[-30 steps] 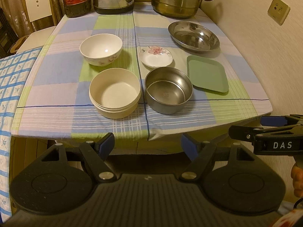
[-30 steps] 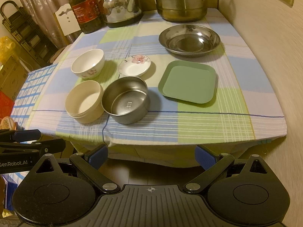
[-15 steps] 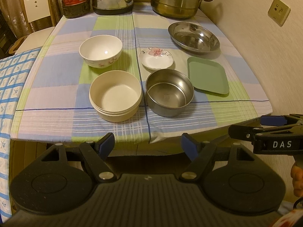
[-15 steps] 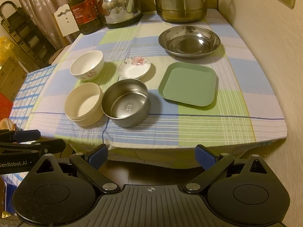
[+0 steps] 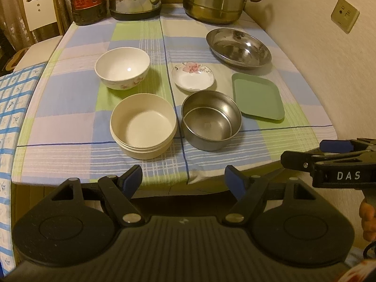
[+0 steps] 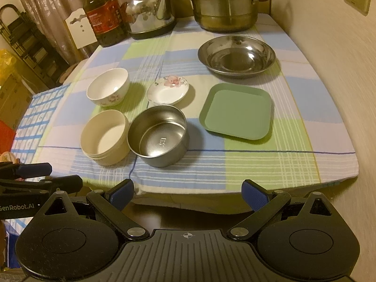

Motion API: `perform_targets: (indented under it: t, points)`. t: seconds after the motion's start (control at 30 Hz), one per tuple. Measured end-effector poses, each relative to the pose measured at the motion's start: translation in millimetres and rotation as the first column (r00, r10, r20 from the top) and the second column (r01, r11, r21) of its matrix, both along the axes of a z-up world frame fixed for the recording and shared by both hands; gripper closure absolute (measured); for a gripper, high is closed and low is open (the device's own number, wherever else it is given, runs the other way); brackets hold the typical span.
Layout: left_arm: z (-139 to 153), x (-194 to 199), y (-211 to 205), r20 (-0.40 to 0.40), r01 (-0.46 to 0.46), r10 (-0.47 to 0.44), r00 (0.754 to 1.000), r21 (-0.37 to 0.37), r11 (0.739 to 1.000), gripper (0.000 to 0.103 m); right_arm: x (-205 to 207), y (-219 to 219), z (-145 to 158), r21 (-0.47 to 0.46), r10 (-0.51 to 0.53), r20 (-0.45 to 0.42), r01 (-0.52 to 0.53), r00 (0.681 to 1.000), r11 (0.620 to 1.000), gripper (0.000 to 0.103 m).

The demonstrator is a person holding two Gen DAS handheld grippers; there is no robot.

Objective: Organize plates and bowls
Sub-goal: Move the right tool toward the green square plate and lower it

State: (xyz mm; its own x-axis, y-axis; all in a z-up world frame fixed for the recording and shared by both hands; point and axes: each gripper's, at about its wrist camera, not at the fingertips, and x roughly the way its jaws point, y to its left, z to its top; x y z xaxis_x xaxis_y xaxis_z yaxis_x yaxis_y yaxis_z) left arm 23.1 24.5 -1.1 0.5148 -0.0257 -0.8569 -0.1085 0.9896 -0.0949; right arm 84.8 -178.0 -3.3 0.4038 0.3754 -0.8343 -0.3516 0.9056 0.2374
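At table edge: left gripper point(image 5: 183, 178) and right gripper point(image 6: 188, 193), both short of the cloth, level with its near hem.
Change vs. a second ago: dishes larger in both views, so both tools nearer the table; no dish shifted.
Meaning for task: approach only; nothing stacked yet, sorting not begun.
Left tool state: jaws wide, nothing between.
Right tool state: jaws wide, nothing between.
Bowls: cream bowl point(image 5: 143, 127) and steel bowl point(image 5: 211, 123) nearest, rims just beside each other; white bowl point(image 5: 122, 69) behind the cream one.
Plates: flowered saucer point(image 5: 193, 76) just behind steel bowl; green tray point(image 6: 236, 110) right of it; steel dish point(image 6: 236, 56) further back, apart.
Surface: checked tablecloth point(image 6: 258, 159), soft, creased at centre; likely to drag if a dish slides.
Room: oil bottle point(image 6: 104, 16), kettle point(image 6: 149, 11), steamer pot point(image 6: 225, 2) along far edge; wall with socket close on right; white chair point(image 5: 38, 7) at left.
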Motion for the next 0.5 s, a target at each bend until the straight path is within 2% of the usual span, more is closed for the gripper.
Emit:
perform_targets:
  t: [0.23, 0.5]
  points:
    - [-0.2, 13.8, 10.2, 0.006, 0.042, -0.042, 0.999, -0.025, 0.999, 0.027, 8.0, 3.3, 1.1, 0.019, -0.032, 0.015, 0.031, 0.999, 0.999, 0.005]
    - [-0.3, 42.2, 12.1, 0.065, 0.115, -0.113, 0.991, -0.023, 0.993, 0.029, 21.3, -10.4, 3.4, 0.063, -0.171, 0.089, 0.166, 0.981, 0.984, 0.005]
